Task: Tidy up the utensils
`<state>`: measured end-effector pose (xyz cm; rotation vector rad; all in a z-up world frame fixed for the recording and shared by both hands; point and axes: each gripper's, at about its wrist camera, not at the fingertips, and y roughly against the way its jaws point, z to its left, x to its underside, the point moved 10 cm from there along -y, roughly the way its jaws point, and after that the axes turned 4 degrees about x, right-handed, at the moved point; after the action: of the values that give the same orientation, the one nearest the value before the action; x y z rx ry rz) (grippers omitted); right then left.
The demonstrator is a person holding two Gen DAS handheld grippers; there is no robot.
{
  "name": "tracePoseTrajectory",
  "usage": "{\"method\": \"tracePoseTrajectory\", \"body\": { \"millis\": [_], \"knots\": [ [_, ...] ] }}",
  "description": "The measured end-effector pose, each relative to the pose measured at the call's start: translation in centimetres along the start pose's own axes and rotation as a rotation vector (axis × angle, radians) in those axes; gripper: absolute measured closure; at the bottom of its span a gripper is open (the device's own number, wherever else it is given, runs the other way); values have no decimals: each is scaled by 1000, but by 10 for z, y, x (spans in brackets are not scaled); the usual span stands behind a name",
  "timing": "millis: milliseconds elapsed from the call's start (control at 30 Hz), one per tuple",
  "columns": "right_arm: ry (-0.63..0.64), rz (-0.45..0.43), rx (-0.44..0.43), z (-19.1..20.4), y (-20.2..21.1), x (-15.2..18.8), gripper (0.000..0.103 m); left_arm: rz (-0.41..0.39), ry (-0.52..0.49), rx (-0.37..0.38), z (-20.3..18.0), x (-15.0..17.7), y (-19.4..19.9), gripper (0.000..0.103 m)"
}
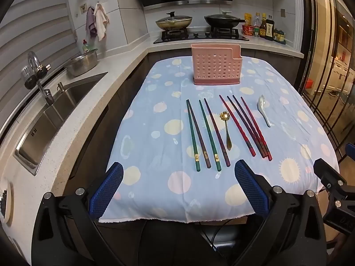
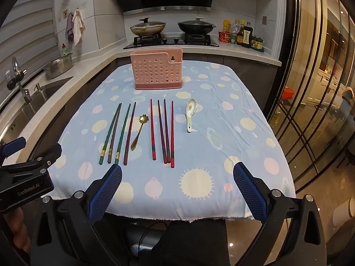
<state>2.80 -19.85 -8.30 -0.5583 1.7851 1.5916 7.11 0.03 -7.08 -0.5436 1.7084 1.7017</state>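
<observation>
Your left gripper (image 1: pixel 178 173) and right gripper (image 2: pixel 177 175) both hang over the near edge of the desk (image 2: pixel 250 155), jaws spread wide apart with nothing between them. The desk wears a pale blue spotted cloth whose frayed hem runs just beyond your blue fingertips (image 2: pixel 115 175).

From the right wrist view, the utensils lie in a row across the middle. At 11 o'clock are four green and maroon chopsticks (image 2: pixel 118 133), then a small gold spoon (image 2: pixel 138 133), then at 12 o'clock four red and dark chopsticks (image 2: pixel 163 130), their near ends close to your jaws. A white ceramic spoon (image 2: pixel 189 114) lies apart at 1 o'clock. The pink perforated utensil holder (image 2: pixel 156 72) stands upright at 12 o'clock, near the far edge.

Bare cloth lies open on the right half of the desk and between the utensils and the holder. A counter with a sink (image 1: pixel 57 110) runs close along the left edge; a glass partition (image 2: pixel 310 88) stands off the right edge.
</observation>
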Motion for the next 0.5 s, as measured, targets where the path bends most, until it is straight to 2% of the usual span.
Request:
{"method": "tracePoseTrajectory", "body": {
  "millis": [500],
  "knots": [
    [6,2,0,2,1,-1,7,-8,-13,-21,6,-3,2,7]
  ]
}}
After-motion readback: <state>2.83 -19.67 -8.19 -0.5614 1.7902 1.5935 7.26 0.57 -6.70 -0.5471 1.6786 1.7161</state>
